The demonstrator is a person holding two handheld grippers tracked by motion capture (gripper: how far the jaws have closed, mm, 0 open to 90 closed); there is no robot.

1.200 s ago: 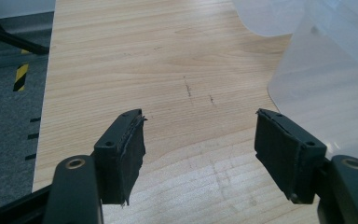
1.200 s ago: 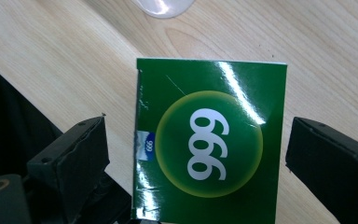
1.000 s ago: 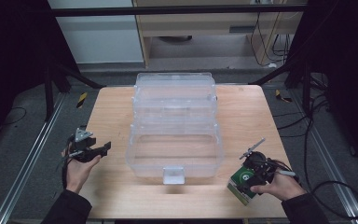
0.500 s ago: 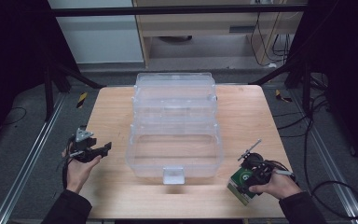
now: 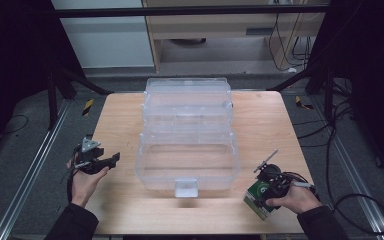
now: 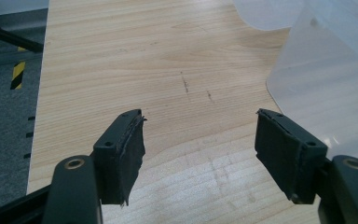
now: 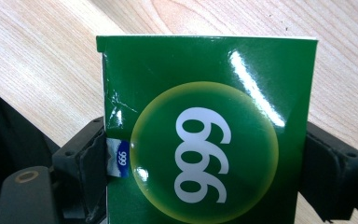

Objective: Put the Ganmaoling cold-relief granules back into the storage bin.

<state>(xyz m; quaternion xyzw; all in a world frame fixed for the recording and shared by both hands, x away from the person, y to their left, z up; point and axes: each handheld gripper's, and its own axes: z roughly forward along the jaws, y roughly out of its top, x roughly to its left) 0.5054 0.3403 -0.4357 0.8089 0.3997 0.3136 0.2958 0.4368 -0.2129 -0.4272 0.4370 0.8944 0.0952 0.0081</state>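
Clear plastic storage box (image 5: 187, 135) sits mid-table (image 5: 120, 120), lid open. Near the table's front right corner, the right gripper (image 5: 266, 192) has a green carton (image 7: 209, 140) between its jaws, which have just been closing, pads against both sides. Carton is glossy, w/ a yellow-green disc reading "999" (left edge creased). Left gripper (image 6: 200, 144): jaws apart, nothing between.

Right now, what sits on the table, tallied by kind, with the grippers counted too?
Clear plastic box: 1
Green carton: 1
Grippers: 2, the left gripper open over bare wood, the right gripper with jaws just closing on the carton's sides
Total: 4
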